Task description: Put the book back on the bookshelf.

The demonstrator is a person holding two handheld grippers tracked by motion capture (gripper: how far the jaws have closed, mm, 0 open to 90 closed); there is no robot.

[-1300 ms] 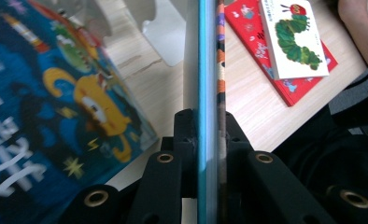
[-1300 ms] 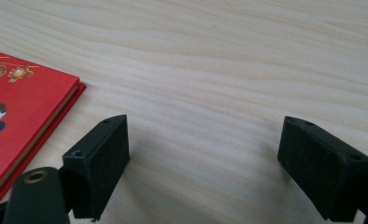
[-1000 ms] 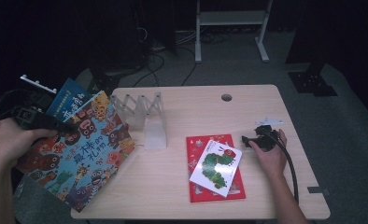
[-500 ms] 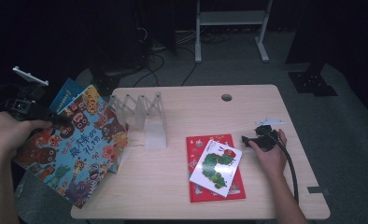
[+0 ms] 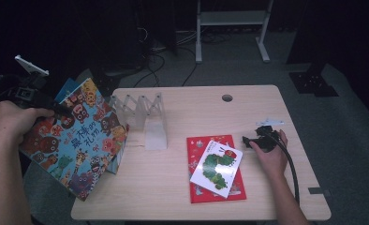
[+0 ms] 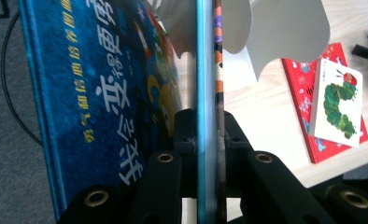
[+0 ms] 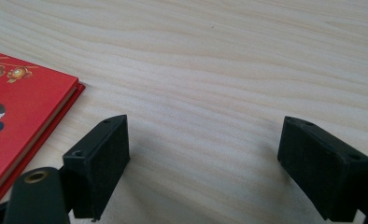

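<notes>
My left gripper (image 5: pixel 60 110) is shut on two books held together over the table's left edge: a colourful animal picture book (image 5: pixel 75 145) and a blue book (image 5: pixel 69 89) behind it. In the left gripper view the jaws (image 6: pixel 204 119) pinch the blue book (image 6: pixel 102 93) and the colourful book's spine (image 6: pixel 218 70) edge-on. On the table a red book (image 5: pixel 203 190) lies flat with a white caterpillar book (image 5: pixel 217 166) on top. My right gripper (image 5: pixel 249 140) rests on the wood just right of them, open, with nothing between its pads (image 7: pixel 205 154). The red book's corner (image 7: pixel 28 107) lies to its left.
A white zigzag book rack (image 5: pixel 143 117) stands at the table's left middle, close to the held books. The wooden table (image 5: pixel 192 98) has a cable hole (image 5: pixel 227 98) near the back edge. Cables and a metal stand's legs lie on the floor behind.
My left gripper has carried the two books slightly left and up, away from the rack. The right gripper has stayed where it was.
</notes>
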